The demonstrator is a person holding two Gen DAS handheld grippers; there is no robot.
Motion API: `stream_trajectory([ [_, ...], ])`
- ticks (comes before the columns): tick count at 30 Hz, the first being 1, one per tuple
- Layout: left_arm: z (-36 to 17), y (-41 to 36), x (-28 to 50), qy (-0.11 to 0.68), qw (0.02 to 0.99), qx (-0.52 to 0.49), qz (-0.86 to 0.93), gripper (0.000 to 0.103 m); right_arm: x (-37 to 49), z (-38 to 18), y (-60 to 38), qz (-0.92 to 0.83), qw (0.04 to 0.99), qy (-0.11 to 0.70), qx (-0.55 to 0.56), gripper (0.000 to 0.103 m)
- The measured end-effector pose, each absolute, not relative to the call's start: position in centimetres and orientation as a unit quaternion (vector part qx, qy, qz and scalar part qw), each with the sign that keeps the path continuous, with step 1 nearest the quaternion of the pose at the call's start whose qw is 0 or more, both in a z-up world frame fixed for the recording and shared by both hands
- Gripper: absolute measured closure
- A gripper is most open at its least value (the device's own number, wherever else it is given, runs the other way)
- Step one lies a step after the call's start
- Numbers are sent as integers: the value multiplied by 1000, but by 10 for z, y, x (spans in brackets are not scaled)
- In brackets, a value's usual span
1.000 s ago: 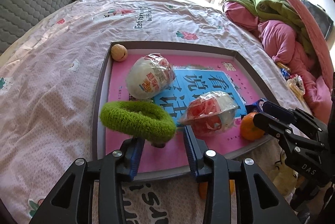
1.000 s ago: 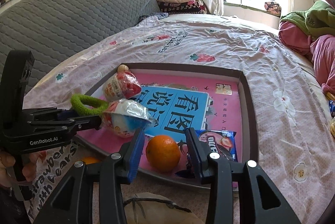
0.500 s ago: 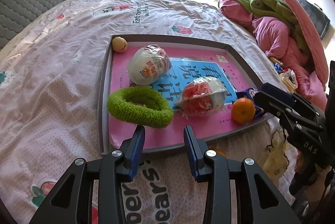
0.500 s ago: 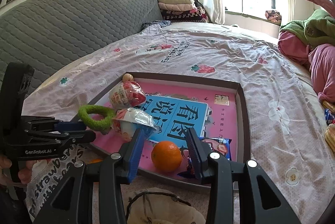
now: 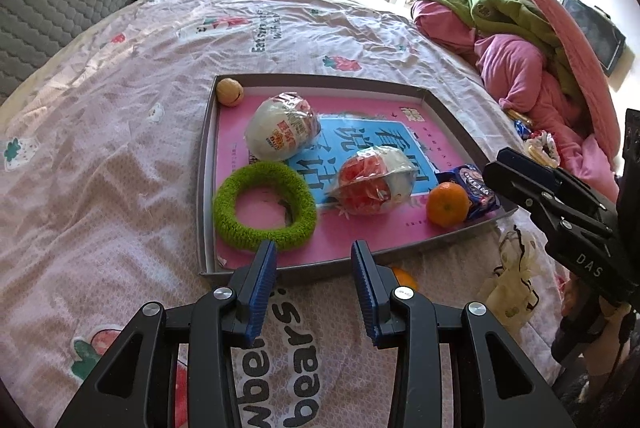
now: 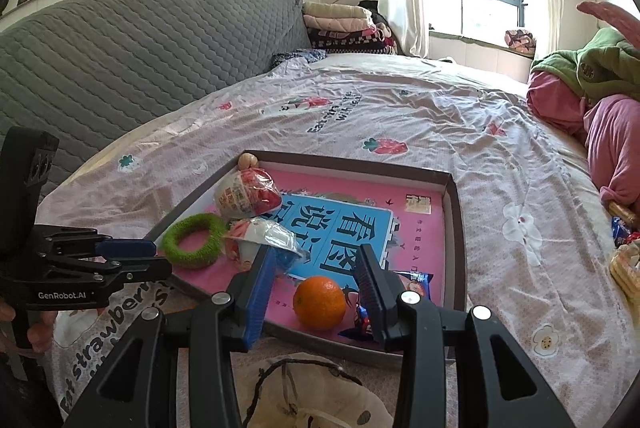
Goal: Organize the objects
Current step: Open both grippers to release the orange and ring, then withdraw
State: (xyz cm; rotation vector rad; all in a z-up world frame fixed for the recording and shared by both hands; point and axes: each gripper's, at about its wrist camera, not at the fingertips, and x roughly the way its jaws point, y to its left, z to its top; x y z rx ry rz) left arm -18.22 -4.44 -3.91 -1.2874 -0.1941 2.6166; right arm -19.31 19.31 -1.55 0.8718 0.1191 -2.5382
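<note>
- The left gripper [image 5: 313,260] has its jaws partly apart with nothing between them; it hangs over the near rim of the tray [image 5: 205,164], just short of the green ring [image 5: 264,206], not touching it.
- The right gripper [image 6: 316,270] is the same — jaws partly apart and empty, hanging over the tray's near edge with the orange [image 6: 319,303] showing in the gap beyond them but apart from the pads.
- The step in hand looks like a pause between placements: both grippers are free and clear of the goods, so the next thing to be sorted has yet to be chosen.
- In the tray lie the green ring, a white wrapped egg toy [image 5: 282,132], a second wrapped toy with red inside [image 5: 370,184], the orange, a blue snack packet [image 5: 474,192] in the corner and a small walnut [image 5: 229,91] at the far corner.
- The tray sits on the bed [image 5: 120,108] (pink quilt with strawberry prints).
- Another orange [image 5: 404,278] peeks out on the quilt just outside the tray, behind the left gripper's right finger — a likely next pick.
- That move would call for dropping lower and wider jaws to take the fruit's round sides.
</note>
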Motion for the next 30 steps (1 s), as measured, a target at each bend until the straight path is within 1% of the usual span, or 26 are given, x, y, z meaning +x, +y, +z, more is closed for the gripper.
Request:
stream_trajectory([
  [2, -35, -42, -180, -65, 111, -433, 892, 62, -190, -13, 193, -921, 224, 48, 314, 61],
  [3, -34, -42, -179, -64, 111, -431, 893, 59, -189, -12, 193, -922, 223, 50, 313, 60],
  [4, -32, -41, -179, -63, 112, -428, 895, 54, -187, -10, 193, -922, 222, 52, 311, 55],
  [5, -30, -39, -178, -60, 113, -423, 897, 53, -185, -9, 194, -924, 220, 55, 309, 51],
  [6, -28, -38, -177, -59, 112, -421, 898, 53, -184, -7, 194, -925, 219, 56, 307, 51],
  [15, -19, -31, -167, -46, 113, -407, 905, 51, -170, 2, 200, -930, 209, 63, 296, 48],
  [26, -11, -26, -156, -40, 103, -394, 912, 50, -159, 7, 206, -933, 202, 48, 294, 45],
  [27, -11, -27, -156, -40, 101, -394, 913, 48, -158, 7, 207, -933, 200, 45, 296, 44],
  [28, -11, -27, -155, -40, 98, -394, 913, 42, -158, 6, 208, -933, 200, 40, 298, 44],
  [30, -13, -26, -154, -42, 98, -396, 912, 40, -158, 5, 212, -931, 199, 28, 304, 44],
])
